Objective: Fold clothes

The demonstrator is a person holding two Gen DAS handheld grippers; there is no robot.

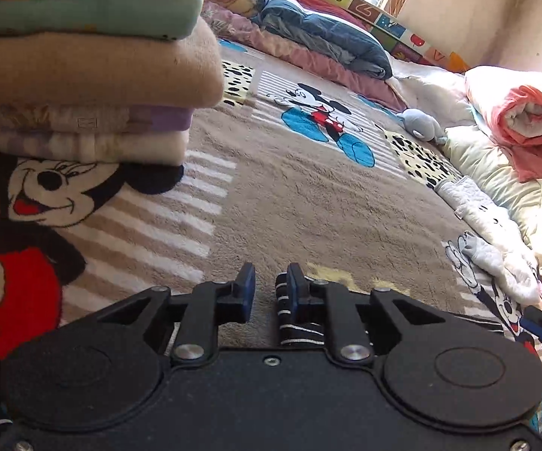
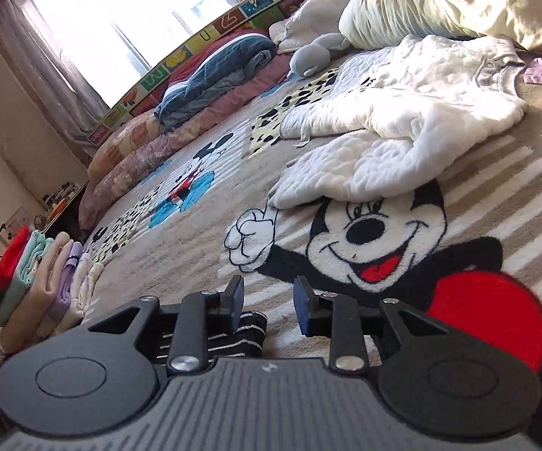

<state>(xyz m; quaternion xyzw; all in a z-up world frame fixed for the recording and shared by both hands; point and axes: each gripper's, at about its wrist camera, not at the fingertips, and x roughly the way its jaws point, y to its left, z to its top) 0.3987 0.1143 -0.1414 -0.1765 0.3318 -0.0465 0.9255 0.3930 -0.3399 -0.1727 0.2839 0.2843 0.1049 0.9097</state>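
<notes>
1. Under us lies a fuzzy tan cartoon-mouse blanket.
2. Our left gripper has a small gap between its jaws; a black cloth with thin white stripes hangs against its right finger.
3. Our right gripper is part open; the striped cloth lies under its left finger.
4. We see a tall pile of folded clothes at the left, and a puffy white quilted garment ahead on the right.

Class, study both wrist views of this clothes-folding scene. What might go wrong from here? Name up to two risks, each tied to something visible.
1. The striped garment hangs beside one pad of the left gripper, whose fingers are parted, so it may slip free.
2. The folded stack is tall with uneven edges; a careless nudge might topple it onto the blanket.
</notes>
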